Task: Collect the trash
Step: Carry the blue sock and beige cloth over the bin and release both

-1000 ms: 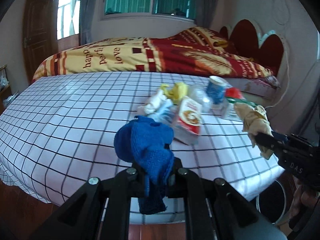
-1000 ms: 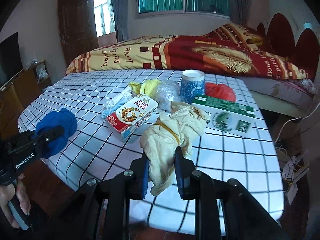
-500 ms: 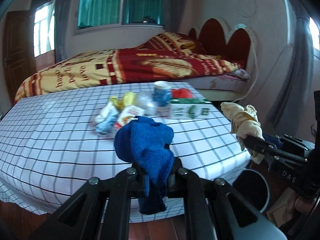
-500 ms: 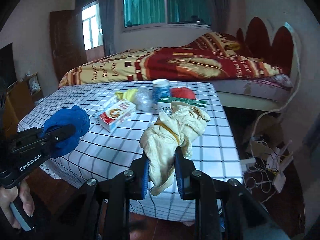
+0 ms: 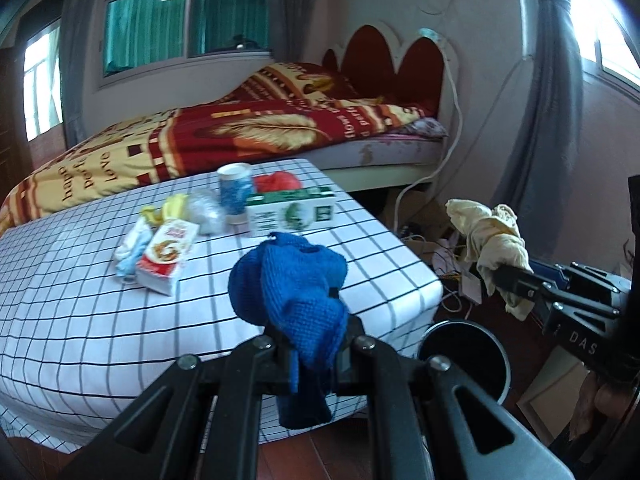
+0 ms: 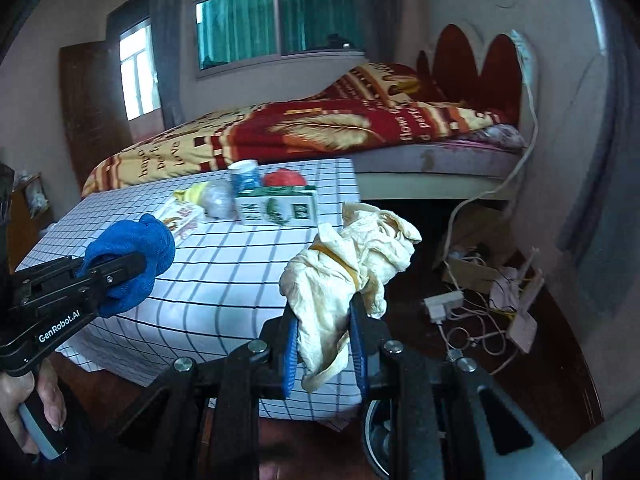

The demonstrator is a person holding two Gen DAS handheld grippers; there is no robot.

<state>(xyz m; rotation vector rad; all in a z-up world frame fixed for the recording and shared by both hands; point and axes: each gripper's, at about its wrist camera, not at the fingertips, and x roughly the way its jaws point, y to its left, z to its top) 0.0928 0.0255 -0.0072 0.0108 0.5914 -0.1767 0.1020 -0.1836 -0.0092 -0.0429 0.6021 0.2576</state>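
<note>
Bin: a round black waste bin (image 5: pixel 466 354) stands on the wooden floor just off the near right corner of the tabletop (image 5: pixel 80 312); its inside is dark and what it holds cannot be told.
Left gripper (image 5: pixel 316 354): its fingers are clenched on a blue knitted cloth (image 5: pixel 290 292), held in the air over the near edge of the tabletop, left of the bin.
Blue cloth axis: roughly upright, bunched above the fingers, with 1 tail hanging down below them.
Right gripper (image 6: pixel 325 354): its fingers are clenched on a crumpled pale yellow cloth (image 6: pixel 352 264) with a rubber band around it, held past the right edge of the tabletop, above the floor near the bin.
Yellow cloth axis: upright, tilted to the right at the top, loose end dangling below.
Tabletop: white covering with a black grid; at its far right sit a green and white carton (image 5: pixel 290 210), a blue patterned paper cup (image 5: pixel 236 190), a red crumpled bag (image 5: pixel 280 182), a clear plastic wad (image 5: pixel 206 212) and a red and white snack box (image 5: pixel 168 254).
Open room: the near half of the tabletop is bare; cables and a power strip (image 6: pixel 442 306) lie on the floor to the right.
</note>
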